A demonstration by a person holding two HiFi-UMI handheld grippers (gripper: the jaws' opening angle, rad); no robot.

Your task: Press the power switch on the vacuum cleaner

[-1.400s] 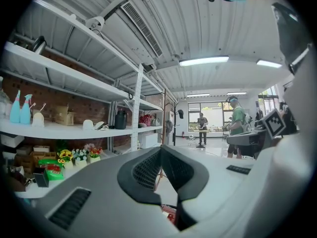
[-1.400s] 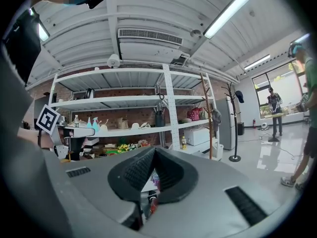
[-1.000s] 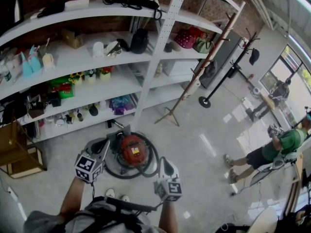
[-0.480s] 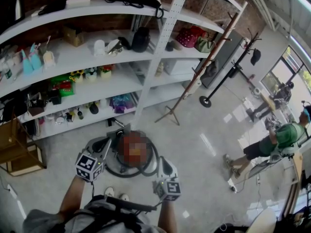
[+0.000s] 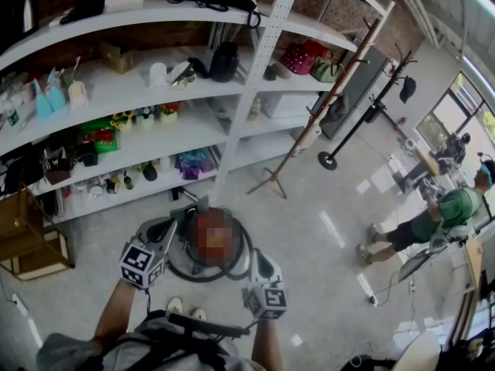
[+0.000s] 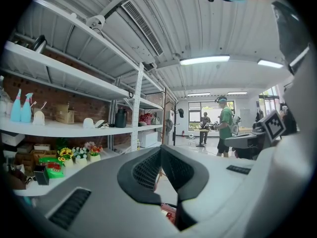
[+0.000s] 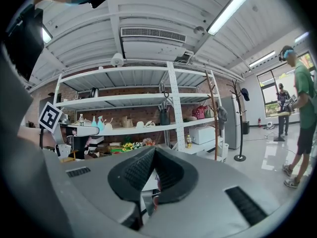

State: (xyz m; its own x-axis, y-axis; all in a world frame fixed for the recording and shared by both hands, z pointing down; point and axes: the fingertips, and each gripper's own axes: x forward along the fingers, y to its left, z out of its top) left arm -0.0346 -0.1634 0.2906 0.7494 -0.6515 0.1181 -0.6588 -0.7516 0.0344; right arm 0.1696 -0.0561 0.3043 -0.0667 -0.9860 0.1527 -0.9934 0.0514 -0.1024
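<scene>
Where shelves (image 5: 155, 91) line a brick wall (image 5: 147, 41), vacuum cleaner (image 5: 209, 242) on glossy floor (image 5: 325, 207)

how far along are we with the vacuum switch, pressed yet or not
Nothing looks done yet. The vacuum cleaner sits on the floor by the shelves; the left gripper and right gripper hover above it, both shut and empty. Left to do: lower one and press the switch, which I cannot make out here.
</scene>
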